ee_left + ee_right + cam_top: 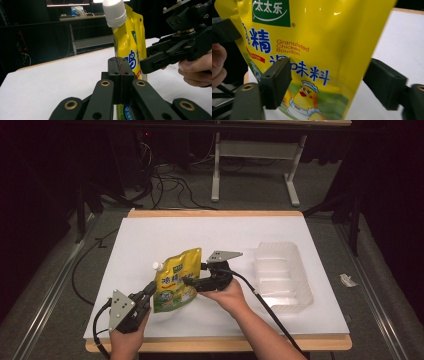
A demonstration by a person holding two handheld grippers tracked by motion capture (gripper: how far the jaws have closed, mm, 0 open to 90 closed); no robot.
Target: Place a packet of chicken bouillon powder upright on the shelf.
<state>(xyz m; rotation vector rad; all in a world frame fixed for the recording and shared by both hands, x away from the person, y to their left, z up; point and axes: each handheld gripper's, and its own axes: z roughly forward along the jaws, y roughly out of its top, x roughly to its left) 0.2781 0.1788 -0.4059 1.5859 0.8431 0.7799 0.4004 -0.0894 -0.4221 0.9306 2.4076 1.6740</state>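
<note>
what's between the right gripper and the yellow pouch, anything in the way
Nothing visible. The right gripper already has its jaws astride the yellow pouch, one on each side with gaps showing in the right gripper view. The left gripper is clamped on the pouch's other edge, clear of that path.

**Little room at the jaws, open table around them**

The yellow pouch (176, 280) stands upright between the two grippers and blocks the way from one to the other. The left gripper (119, 75) is clamped on its edge, so nothing passes there. The right gripper (327, 82) has the pouch between its jaws, with a small gap on each side. Beyond the right jaws, the clear plastic tray (282, 275) stands apart; white table (150, 235) lies free ahead.
</note>
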